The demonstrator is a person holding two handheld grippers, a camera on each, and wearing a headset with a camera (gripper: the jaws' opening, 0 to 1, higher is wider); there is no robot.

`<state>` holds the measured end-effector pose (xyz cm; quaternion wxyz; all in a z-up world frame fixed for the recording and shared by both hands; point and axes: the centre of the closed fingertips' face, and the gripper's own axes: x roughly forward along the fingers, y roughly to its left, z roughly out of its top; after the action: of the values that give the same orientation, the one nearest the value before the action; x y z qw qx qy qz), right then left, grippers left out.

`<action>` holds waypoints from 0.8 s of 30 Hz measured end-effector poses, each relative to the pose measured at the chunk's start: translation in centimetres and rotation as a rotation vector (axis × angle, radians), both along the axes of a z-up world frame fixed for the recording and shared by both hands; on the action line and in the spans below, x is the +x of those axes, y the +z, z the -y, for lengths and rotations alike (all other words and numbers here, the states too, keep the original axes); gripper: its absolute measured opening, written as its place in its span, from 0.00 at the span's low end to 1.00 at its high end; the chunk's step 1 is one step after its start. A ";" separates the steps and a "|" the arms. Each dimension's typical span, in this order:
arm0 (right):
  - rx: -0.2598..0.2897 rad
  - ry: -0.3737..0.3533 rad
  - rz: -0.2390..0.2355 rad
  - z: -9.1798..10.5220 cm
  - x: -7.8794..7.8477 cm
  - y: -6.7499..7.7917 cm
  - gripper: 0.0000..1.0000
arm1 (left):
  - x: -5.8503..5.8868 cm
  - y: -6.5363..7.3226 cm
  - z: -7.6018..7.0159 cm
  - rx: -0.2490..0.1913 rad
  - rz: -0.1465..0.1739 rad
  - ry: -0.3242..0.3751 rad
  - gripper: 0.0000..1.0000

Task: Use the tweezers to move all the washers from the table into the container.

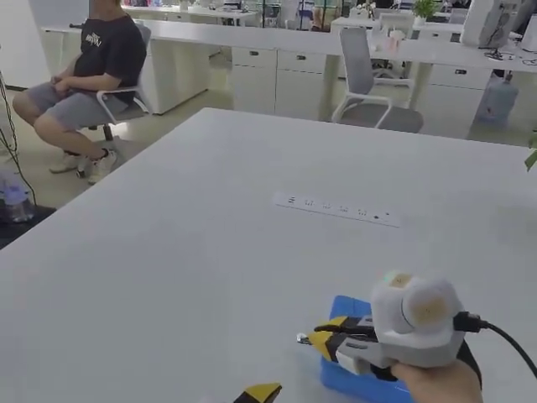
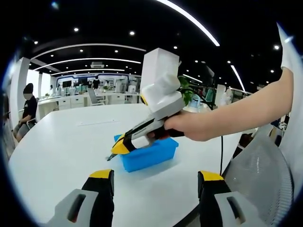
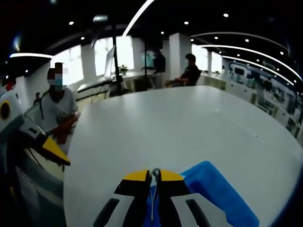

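Tweezers are pinched between the yellow tips of the right gripper, jaws pressed close on the thin metal, and that is clear looking straight down the gripper's own view. From the head view, a hand carries this gripper low over the blue container, which sits on the white table near its front edge. The metal tip pokes out past the container's left side, over bare tabletop. Seen from the left gripper view, the point hangs by the container's near corner, close to the surface; whether it touches, I cannot tell.

Over to the left gripper: jaws spread wide, nothing between them, held back from the container with open table in between. One of its yellow tips peeks in at the bottom edge of the head view.

Further up the table lies a white power strip, well apart from the action. Beyond the table's far left corner, a person sits in an office chair.
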<state>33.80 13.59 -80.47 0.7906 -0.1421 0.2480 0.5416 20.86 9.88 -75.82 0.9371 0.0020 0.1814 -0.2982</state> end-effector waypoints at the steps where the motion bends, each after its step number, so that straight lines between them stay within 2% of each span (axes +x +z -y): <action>1: 0.002 -0.002 -0.001 0.1 0.0 0.0 0.04 | 0.0 0.0 0.1 0.002 0.001 -0.003 0.73; 18: 0.080 -0.107 -0.047 2.1 1.9 1.0 0.03 | 0.2 0.3 -0.1 -0.002 0.013 0.004 0.73; 21: 0.110 -0.122 -0.035 2.4 2.2 2.2 0.03 | 0.3 0.2 -0.1 0.000 0.011 0.000 0.73; 24: 0.159 -0.147 -0.013 3.1 2.9 4.3 0.03 | 0.2 0.1 -0.1 0.003 0.008 -0.003 0.73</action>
<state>36.73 10.50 -76.18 0.8352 -0.0571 0.2190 0.5012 21.08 9.93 -75.68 0.9373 0.0047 0.1783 -0.2994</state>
